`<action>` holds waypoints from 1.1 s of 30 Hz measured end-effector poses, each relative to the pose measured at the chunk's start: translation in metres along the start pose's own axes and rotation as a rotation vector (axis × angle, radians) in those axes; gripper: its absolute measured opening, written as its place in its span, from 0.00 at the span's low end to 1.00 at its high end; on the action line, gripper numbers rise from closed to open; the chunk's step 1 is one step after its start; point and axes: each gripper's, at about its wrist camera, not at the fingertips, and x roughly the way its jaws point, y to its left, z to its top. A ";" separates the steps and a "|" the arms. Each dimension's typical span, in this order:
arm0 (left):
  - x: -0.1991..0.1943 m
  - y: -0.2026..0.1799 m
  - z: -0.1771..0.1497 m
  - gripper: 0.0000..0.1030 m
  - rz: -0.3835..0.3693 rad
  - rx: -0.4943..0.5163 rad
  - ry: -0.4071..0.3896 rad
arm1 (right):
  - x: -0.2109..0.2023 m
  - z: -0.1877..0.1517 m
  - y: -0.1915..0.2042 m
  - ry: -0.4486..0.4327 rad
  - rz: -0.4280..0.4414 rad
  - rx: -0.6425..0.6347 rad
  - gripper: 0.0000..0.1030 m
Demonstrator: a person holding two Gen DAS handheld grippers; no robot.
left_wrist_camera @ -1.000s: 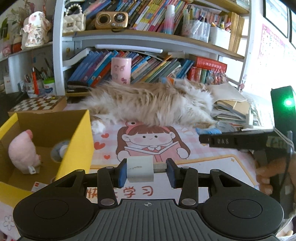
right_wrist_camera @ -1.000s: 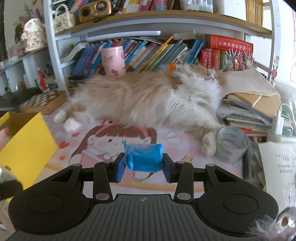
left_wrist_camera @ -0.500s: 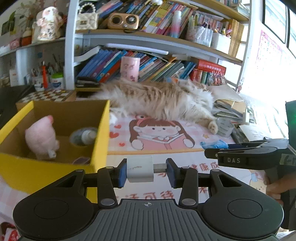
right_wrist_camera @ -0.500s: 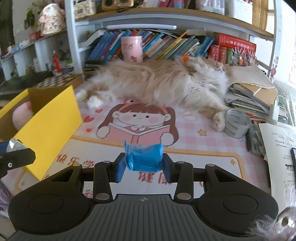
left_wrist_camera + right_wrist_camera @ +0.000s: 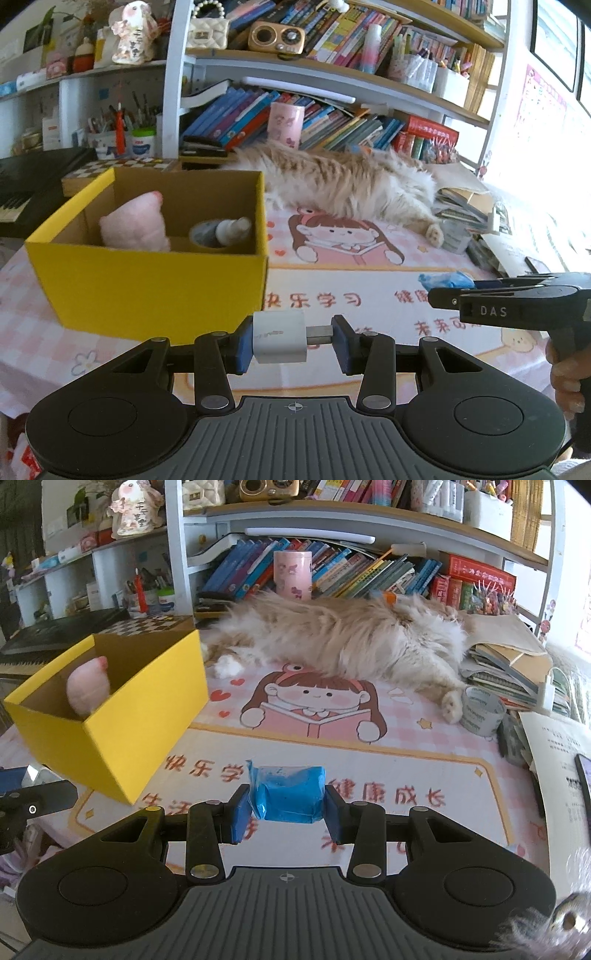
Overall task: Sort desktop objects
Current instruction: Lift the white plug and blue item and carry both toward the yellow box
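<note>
My left gripper (image 5: 291,341) is shut on a white charger plug (image 5: 279,336), held above the pink desk mat just right of the yellow box's near corner. The open yellow cardboard box (image 5: 147,284) holds a pink plush toy (image 5: 135,227) and a tape roll with a small white bottle (image 5: 221,232). My right gripper (image 5: 286,814) is shut on a blue wrapped packet (image 5: 288,794) over the mat, right of the box (image 5: 110,734). Seen from the left wrist, the right gripper (image 5: 443,288) reaches in from the right edge with the blue packet (image 5: 445,280).
A fluffy cat (image 5: 340,638) lies across the back of the mat in front of the bookshelf (image 5: 332,572). A grey tape roll (image 5: 482,710) sits by its paw. Stacked books (image 5: 509,672) and papers (image 5: 561,746) fill the right side. A chessboard box (image 5: 155,622) sits behind the yellow box.
Both grippers have pulled back toward the near side of the desk with their loads, so the whole yellow box now shows. The grips on plug and packet are unchanged.
</note>
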 end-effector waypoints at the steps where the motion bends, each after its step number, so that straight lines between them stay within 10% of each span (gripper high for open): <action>1: -0.003 0.002 -0.002 0.40 -0.004 0.004 0.002 | -0.003 -0.003 0.003 0.001 -0.003 0.003 0.36; 33: -0.080 0.043 -0.057 0.40 -0.005 -0.007 0.047 | -0.057 -0.074 0.109 0.105 0.130 -0.066 0.36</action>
